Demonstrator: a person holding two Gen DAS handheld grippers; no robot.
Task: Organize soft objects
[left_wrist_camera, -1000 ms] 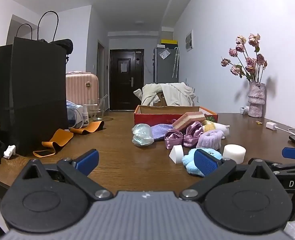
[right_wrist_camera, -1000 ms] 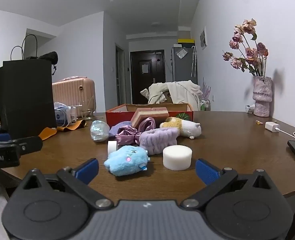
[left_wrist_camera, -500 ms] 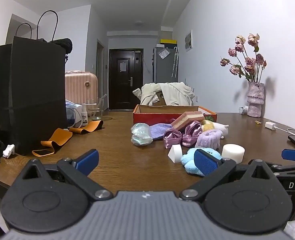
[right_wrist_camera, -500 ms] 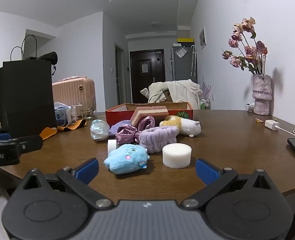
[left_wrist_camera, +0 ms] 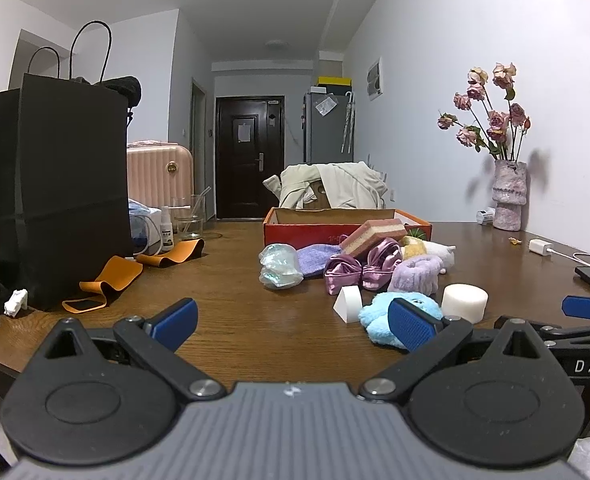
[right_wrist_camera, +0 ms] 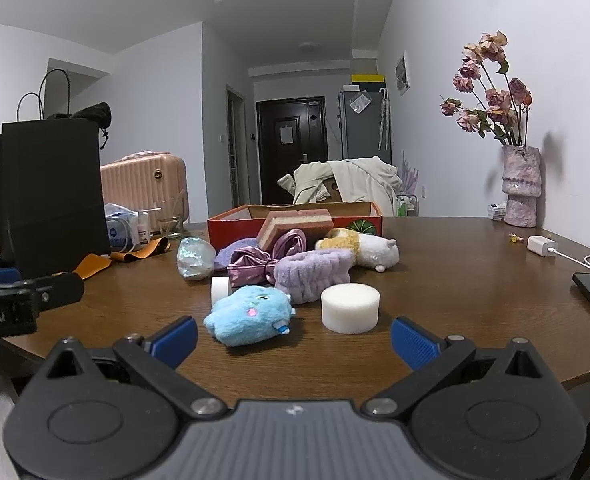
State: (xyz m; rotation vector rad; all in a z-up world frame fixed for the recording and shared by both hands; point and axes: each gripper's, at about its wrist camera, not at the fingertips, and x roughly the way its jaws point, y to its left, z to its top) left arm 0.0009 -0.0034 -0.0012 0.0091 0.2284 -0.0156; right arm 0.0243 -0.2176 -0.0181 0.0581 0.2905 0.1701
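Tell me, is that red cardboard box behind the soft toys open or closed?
Open. The red cardboard box has no lid on top; its brown inner walls show above the rim. Whether anything lies inside, I cannot tell.

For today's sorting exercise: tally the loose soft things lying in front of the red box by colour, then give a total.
Blue: 1, plush toy
White: 2, round foam, foam wedge
Purple or pink: 4, headband, satin bow, knit cloth, layered sponge
Yellow-white: 1, plush animal
Pale iridescent: 1, pouch
Total: 9
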